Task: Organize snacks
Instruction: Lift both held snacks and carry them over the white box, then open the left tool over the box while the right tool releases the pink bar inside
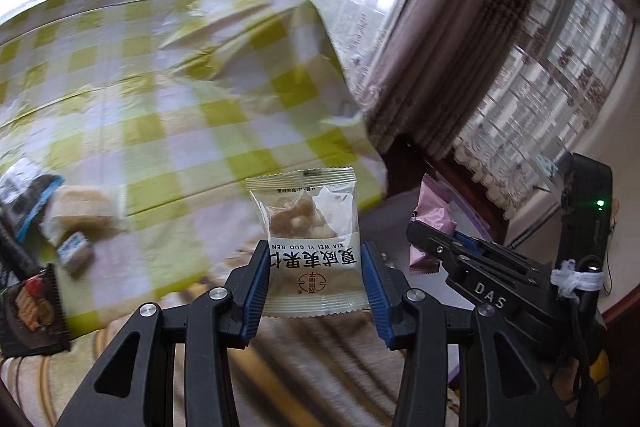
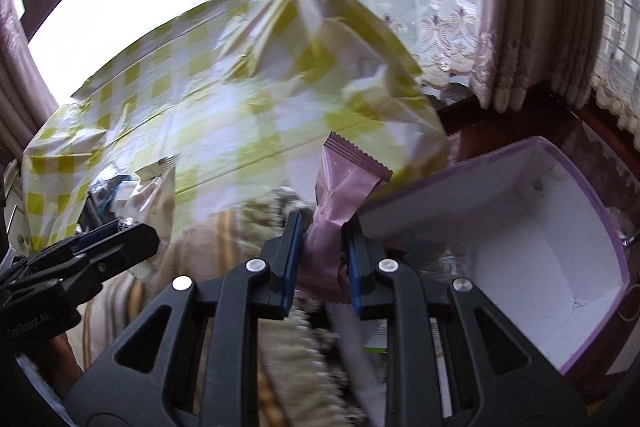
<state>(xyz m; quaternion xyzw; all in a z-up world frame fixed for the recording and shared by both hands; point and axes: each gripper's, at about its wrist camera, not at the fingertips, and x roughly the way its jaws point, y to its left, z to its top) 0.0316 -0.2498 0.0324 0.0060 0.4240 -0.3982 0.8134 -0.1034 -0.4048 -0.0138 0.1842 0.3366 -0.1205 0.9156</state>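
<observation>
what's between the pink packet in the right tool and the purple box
Nothing: the pink packet hangs just left of the purple box rim in the right wrist view.

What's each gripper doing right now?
Left gripper: shut on clear nut snack packet.
Right gripper: shut on pink wrapper snack.

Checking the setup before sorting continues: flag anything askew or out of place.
The green checked tablecloth is rumpled, its corner bunched into loose folds. A few snack packets lie scattered at its edge. Nothing looks spilled or torn.
</observation>
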